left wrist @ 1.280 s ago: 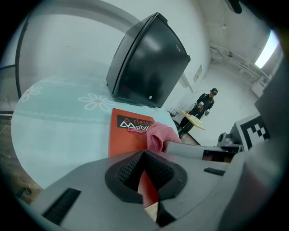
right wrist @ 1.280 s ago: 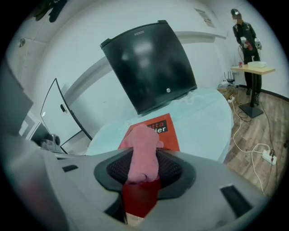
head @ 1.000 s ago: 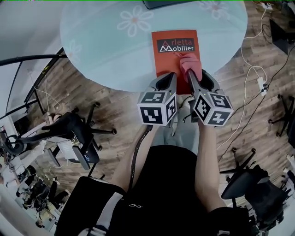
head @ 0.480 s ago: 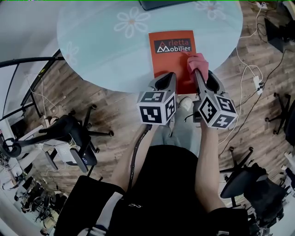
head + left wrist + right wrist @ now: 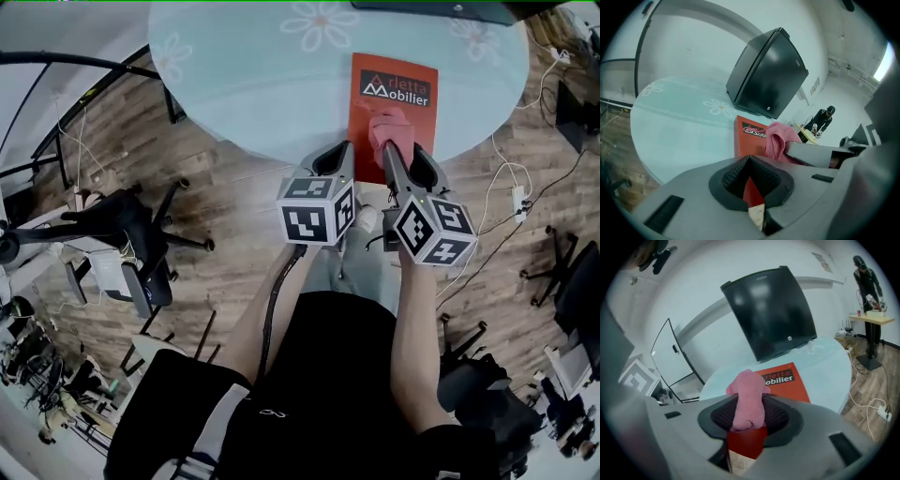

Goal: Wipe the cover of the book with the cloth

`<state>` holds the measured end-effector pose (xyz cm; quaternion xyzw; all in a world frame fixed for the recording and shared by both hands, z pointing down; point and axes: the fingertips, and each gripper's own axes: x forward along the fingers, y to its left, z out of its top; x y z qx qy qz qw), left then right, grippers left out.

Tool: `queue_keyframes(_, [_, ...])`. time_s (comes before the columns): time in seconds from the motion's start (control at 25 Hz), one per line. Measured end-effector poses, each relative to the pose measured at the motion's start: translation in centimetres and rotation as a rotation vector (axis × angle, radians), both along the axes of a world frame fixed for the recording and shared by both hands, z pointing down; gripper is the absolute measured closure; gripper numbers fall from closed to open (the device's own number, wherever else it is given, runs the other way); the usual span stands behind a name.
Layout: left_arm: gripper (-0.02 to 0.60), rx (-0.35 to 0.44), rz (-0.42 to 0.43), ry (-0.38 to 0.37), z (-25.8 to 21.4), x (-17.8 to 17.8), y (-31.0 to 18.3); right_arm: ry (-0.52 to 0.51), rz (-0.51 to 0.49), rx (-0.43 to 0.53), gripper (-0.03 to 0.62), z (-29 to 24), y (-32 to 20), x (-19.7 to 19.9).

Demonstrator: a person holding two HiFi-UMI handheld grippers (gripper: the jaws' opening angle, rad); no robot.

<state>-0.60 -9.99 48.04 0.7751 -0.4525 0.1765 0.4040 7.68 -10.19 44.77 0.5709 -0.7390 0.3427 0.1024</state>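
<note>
Pinches the cloth in the right gripper, pressed onto the book cover. Holds the left gripper closed, empty, beside it. Looks mid-wipe, with cover probably left.

- Hidden under cloth — start of title on book.
- Masked by right gripper, head view — part of book's near edge.
- Cut off at head view's top edge: dark screen.

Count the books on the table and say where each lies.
1. The red book lies at the table's near edge, under the pink cloth in the right gripper; the table's far side is out of frame.
</note>
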Motion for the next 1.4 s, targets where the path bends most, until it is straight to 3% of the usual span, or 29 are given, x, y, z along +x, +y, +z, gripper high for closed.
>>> queue_keyframes(0.24, [0.569,0.008,-0.093,-0.017,-0.5,-3.3,1.0,-0.022,-0.127,-0.004,0.439,0.0,0.7,-4.6])
queue_keyframes(0.6, [0.569,-0.014,-0.183,-0.039,0.2,-4.5,4.1,-0.037,-0.236,-0.061,0.439,2.0,3.9,-6.3])
queue_keyframes(0.84, [0.569,-0.027,-0.189,-0.012,0.0,-2.3,5.5,-0.037,-0.226,-0.070,0.439,2.2,5.0,-4.1])
queue_keyframes(1.0, [0.569,-0.009,-0.157,-0.043,-0.4,-0.4,5.5,-0.041,-0.204,-0.074,0.439,2.2,5.3,-2.1])
queue_keyframes(1.4, [0.569,-0.017,-0.095,-0.033,-0.3,4.7,5.4,-0.047,-0.124,-0.080,0.439,2.2,5.7,3.5])
